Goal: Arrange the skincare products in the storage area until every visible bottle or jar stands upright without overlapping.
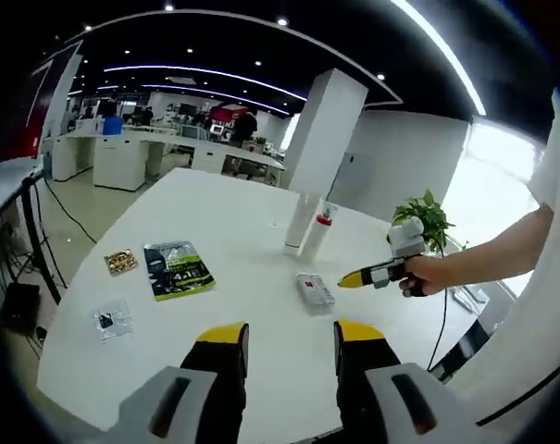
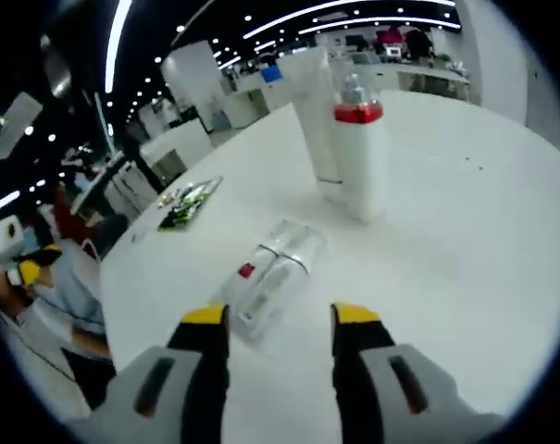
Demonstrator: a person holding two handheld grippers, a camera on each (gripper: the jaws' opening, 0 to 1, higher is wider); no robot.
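On the white table (image 1: 233,222) a tall white tube (image 1: 299,222) and a white bottle with a red collar (image 1: 318,231) stand upright side by side. A clear pack of two small bottles (image 1: 315,290) lies flat in front of them. My left gripper (image 1: 291,335) hangs open near the table's front edge with nothing between its jaws. My right gripper (image 1: 352,278), held by a person's hand, points at the flat pack from the right. In the right gripper view the right gripper (image 2: 280,319) is open just short of the flat pack (image 2: 270,273), with the tube (image 2: 315,111) and red-collared bottle (image 2: 361,153) beyond.
A green sachet (image 1: 179,269), a small gold packet (image 1: 120,261) and a clear packet (image 1: 112,319) lie on the left of the table. A potted plant (image 1: 428,217) stands at the far right edge. The green sachet (image 2: 189,202) lies far left in the right gripper view. Office desks stand behind.
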